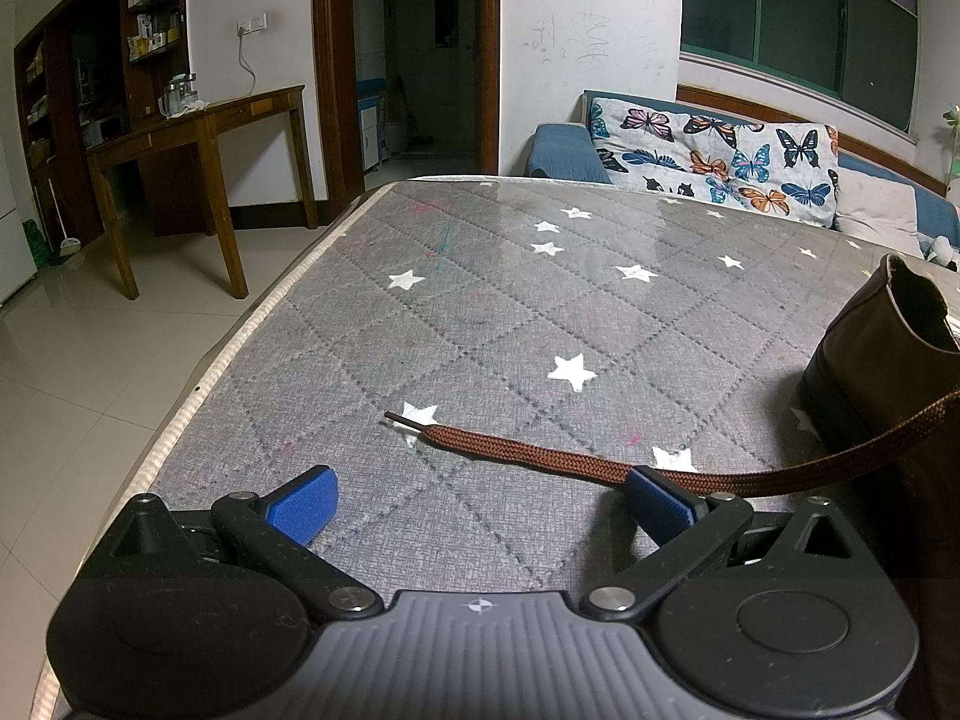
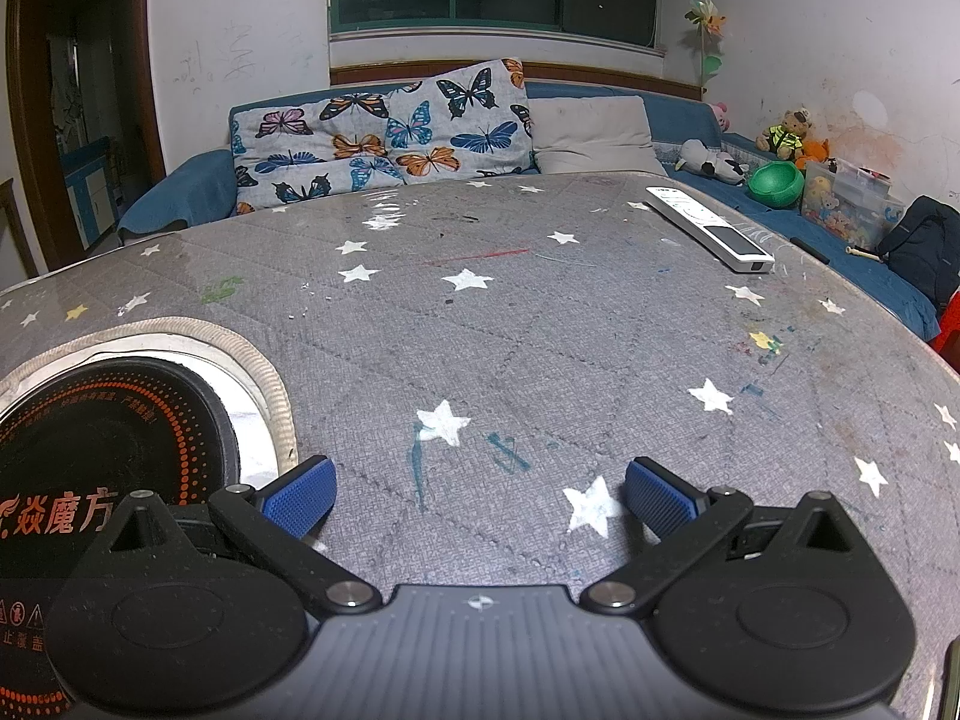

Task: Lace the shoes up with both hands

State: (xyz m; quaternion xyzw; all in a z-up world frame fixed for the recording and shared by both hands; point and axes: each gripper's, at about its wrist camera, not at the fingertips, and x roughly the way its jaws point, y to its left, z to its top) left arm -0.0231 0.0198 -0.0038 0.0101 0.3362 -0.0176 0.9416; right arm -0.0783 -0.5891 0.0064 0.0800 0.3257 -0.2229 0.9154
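A brown leather shoe stands at the right edge of the left wrist view on a grey star-patterned table cover. Its brown flat lace trails left across the cover, ending in a dark tip. My left gripper is open and empty; the lace passes just beyond its right fingertip. My right gripper is open and empty over the bare cover. No shoe or lace shows in the right wrist view.
A round black induction hob is set in the table at the left of the right wrist view. A white remote lies far right. A blue sofa with a butterfly cushion stands behind. A wooden desk stands left over the tiled floor.
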